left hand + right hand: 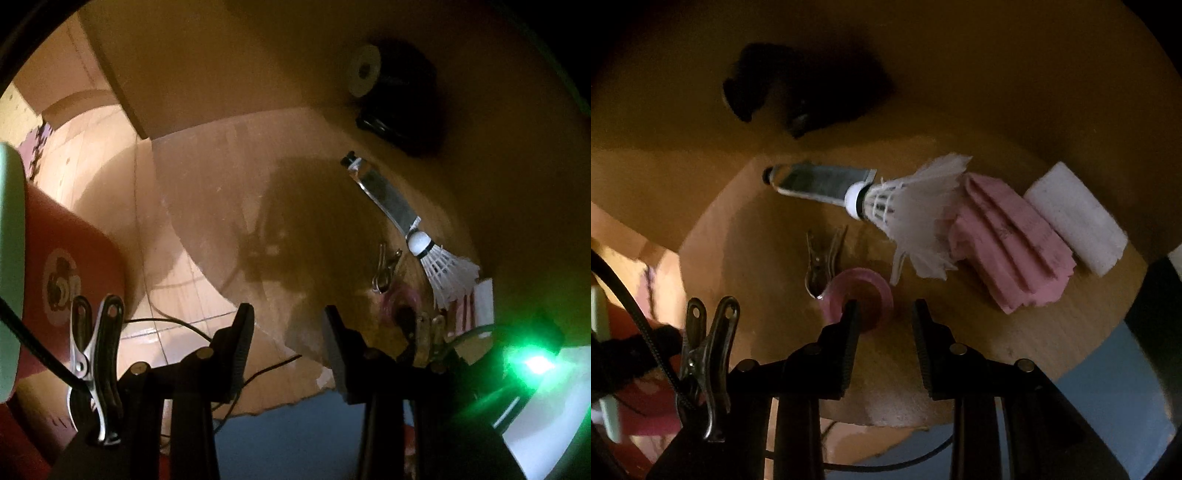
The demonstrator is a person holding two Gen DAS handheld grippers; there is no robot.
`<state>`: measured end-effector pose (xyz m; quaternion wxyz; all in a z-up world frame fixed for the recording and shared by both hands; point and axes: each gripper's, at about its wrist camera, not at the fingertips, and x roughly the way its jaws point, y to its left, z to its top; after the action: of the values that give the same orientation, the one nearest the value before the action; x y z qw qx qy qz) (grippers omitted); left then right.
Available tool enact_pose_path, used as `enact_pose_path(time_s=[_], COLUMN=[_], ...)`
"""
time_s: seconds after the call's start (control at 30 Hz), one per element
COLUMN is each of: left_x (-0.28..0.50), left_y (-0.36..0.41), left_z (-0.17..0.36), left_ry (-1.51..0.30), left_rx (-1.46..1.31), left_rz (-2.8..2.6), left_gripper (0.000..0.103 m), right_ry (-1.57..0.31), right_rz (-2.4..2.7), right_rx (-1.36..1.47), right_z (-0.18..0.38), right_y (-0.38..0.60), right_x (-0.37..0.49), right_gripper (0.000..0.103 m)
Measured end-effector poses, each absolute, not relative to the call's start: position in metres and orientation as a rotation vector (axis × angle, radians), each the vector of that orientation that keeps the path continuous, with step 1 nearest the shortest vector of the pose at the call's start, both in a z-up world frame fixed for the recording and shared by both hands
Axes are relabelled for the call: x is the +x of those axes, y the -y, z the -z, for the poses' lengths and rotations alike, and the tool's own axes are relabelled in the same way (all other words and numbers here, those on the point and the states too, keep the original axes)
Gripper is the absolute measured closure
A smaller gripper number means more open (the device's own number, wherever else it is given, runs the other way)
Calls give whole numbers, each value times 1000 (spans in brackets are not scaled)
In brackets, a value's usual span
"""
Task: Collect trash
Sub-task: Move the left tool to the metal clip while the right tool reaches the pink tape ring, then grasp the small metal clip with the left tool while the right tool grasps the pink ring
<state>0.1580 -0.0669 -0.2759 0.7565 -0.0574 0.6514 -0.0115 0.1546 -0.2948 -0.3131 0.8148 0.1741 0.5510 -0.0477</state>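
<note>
Feathered shuttlecock (908,218) rests on ridged pink foam (1008,251); both hand-held grippers released.

My right claw (884,308) hangs with its jaws apart over the pink tape ring (857,293) on the cardboard (757,229), my left finger (849,321) overlapping the ring's rim, the shuttlecock (908,210) beyond

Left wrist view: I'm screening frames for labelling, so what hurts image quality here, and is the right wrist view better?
Left wrist view: green glare floods the lower right, and a gripper shadow darkens the cardboard. Right wrist view: dim, no glare; the shuttlecock looks slightly soft; fisheye bends both.
</note>
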Motion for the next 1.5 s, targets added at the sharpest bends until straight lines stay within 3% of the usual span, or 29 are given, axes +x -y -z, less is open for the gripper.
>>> enact_pose_path(time_s=[0.17,0.63,1.03,1.1,1.13,1.5], left_x=[162,181,190,188,188,172], left_y=[84,157,171,173,173,155], left_z=[279,320,345,344,343,307], left_ry=[-1408,-1400,-1379,-1366,-1364,-1366], left_rx=[-53,66,77,82,80,0], left_rz=[59,170,201,193,203,285], left_gripper=[63,65,66,74,83,83], right_ry=[-1178,-1200,-1189,-1190,-1192,-1205], right_rz=[111,198,162,164,166,175], right_rx=[321,404,493,488,481,486], right_z=[314,316,314,315,315,315], right_y=[291,325,354,353,352,353], right_x=[153,133,129,131,132,133], right_gripper=[93,93,93,93,93,93])
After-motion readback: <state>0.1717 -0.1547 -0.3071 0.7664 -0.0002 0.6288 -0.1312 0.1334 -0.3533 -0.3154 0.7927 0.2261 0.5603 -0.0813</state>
